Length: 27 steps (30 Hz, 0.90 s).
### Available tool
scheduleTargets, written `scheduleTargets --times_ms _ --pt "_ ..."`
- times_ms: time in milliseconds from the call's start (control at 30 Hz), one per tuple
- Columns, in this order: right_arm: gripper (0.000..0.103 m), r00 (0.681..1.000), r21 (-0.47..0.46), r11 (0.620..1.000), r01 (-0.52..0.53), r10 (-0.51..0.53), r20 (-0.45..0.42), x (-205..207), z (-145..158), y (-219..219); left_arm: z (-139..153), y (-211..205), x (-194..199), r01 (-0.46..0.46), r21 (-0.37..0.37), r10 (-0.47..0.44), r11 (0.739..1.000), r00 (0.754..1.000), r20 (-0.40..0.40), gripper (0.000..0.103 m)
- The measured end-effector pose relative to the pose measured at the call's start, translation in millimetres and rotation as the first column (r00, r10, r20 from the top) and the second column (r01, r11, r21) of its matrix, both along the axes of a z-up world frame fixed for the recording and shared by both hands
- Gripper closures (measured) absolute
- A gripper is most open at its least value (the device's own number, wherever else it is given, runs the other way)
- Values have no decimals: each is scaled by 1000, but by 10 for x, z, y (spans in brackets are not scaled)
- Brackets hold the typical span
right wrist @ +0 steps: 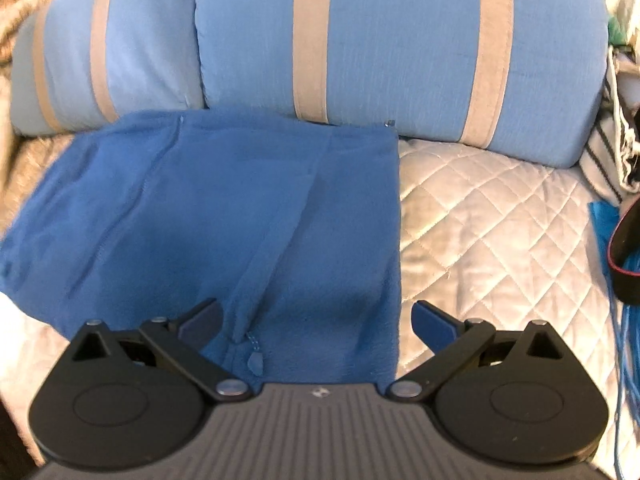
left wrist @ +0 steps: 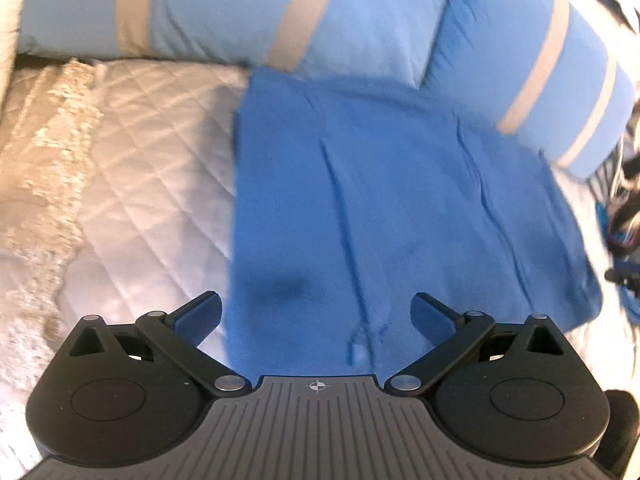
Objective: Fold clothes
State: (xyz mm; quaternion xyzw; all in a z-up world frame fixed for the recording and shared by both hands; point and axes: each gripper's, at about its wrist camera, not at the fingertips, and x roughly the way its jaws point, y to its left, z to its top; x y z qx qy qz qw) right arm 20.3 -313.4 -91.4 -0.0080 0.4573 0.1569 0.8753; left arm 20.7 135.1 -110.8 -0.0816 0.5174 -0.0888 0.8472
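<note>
A folded blue fleece garment is laid on the quilted bedspread, against two striped pillows. The left gripper and right gripper are held spread and empty above the fleece's near edge, its zipper pull seen between the right fingers.

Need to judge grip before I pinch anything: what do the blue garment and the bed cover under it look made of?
Blue garment: looks like soft fleece or brushed knit, matte and slightly fuzzy, with thick rounded folds and a zipper pull. Bed cover: probably a satin-like quilted fabric, shown by its sheen and diamond stitching. Both grippers, left and right, are open.
</note>
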Motion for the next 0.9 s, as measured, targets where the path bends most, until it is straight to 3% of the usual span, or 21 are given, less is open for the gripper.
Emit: scheduleTargets --times_ms 267,500,900 --pt "1 1000 54 999 1 -2 15 61 302 -718 516 715 18 -86 -76 92 993 992 83 0" --pt "1 996 148 988 47 -57 68 62 657 -1409 1012 1165 -51 -102 -128 120 987 982 147 0" --pt "1 982 213 974 73 -108 156 -93 1225 -2210 1492 1561 -159 -151 -280 220 948 947 235 0"
